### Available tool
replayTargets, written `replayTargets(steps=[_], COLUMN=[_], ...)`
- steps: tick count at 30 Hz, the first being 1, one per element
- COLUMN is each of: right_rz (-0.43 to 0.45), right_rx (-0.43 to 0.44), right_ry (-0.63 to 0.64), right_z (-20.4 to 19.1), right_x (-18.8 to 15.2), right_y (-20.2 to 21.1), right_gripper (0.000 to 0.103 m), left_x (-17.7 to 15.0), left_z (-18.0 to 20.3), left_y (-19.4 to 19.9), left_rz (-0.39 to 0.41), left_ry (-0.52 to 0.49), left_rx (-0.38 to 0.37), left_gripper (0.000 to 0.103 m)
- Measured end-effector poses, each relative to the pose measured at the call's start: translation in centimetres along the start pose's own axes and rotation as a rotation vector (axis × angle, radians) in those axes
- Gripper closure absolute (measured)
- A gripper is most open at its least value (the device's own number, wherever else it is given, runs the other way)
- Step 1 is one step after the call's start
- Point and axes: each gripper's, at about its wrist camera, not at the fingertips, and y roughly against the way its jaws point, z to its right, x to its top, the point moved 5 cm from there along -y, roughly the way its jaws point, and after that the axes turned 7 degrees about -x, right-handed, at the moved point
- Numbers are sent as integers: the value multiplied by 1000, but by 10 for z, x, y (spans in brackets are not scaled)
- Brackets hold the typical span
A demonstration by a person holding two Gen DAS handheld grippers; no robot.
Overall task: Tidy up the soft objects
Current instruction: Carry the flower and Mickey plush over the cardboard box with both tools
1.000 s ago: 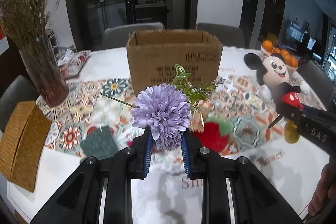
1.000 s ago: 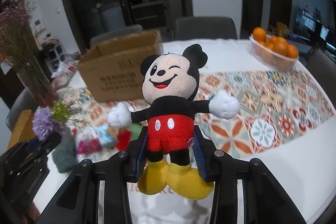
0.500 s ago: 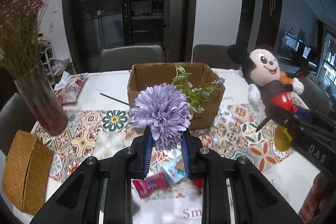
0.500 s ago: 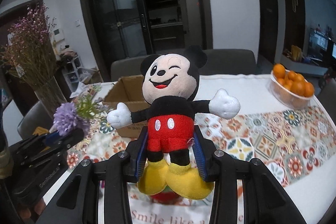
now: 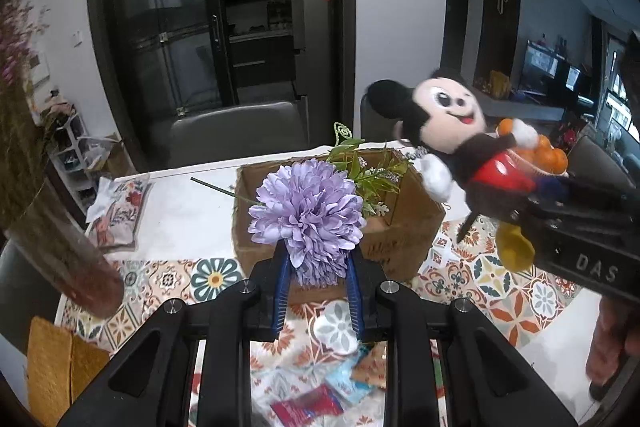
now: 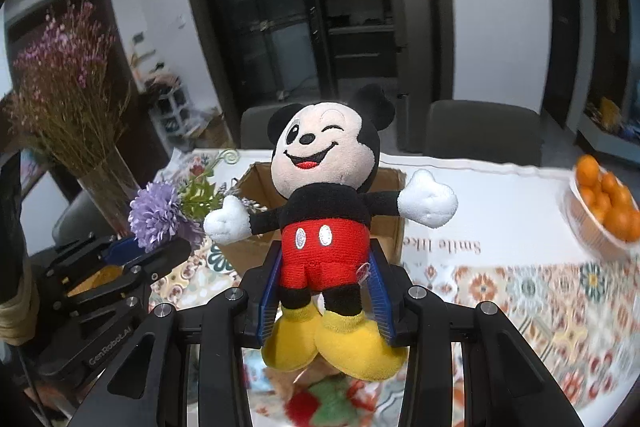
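Note:
My left gripper (image 5: 318,291) is shut on a purple artificial flower (image 5: 308,211) with green leaves, held in the air just in front of the open cardboard box (image 5: 404,223). My right gripper (image 6: 324,291) is shut on a Mickey Mouse plush (image 6: 324,195) at its red shorts, also lifted, just in front of the same box (image 6: 394,183). In the left wrist view the plush (image 5: 448,131) and the right gripper (image 5: 532,203) show at the right. In the right wrist view the flower (image 6: 158,215) and left gripper (image 6: 132,251) show at the left.
A glass vase of dried flowers (image 6: 80,115) stands at the left, a woven basket (image 5: 52,367) near the table's left edge. A bowl of oranges (image 6: 604,203) sits at the right. Snack packets (image 5: 320,399) and a red and green soft item (image 6: 320,407) lie on the patterned tablecloth below the grippers.
Both grippers have risen and moved forward toward the box with their loads. The plush has swung closer to the flower, and the box now lies just beyond both.

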Motion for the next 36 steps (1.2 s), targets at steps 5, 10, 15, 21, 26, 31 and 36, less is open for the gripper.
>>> replayTargets(steps=[5,10,15,21,26,31,36], right_rz=[-55,-123,-216,-295,-360,-430,-453], right_rx=[33,68,108,152,166,196,188], right_ry=[116,244,353,427,478,548,585], right_z=[-1,-4,-12,-19,-19,-25,-26], right_x=[30,49,58,61,52,35,26], right_y=[-24,-53,-84,-114,-137,-157,-169], right_gripper=[62,62,62,62,62,62,55], left_x=[18,27,33,36,31,27,25], left_z=[-2,-4,-10,-17,-23,-22,-28], left_y=[-30,-65,-94,-124,-145,-151,-148], left_rz=[-75,-168,-234,-285,-340,-364,-380], left_ry=[-4,-24,-11,24,64,53,37], left_rx=[-42,-74,-87,-108,-132,-124,-49], left_gripper=[78,78,78,78,76,54,28])
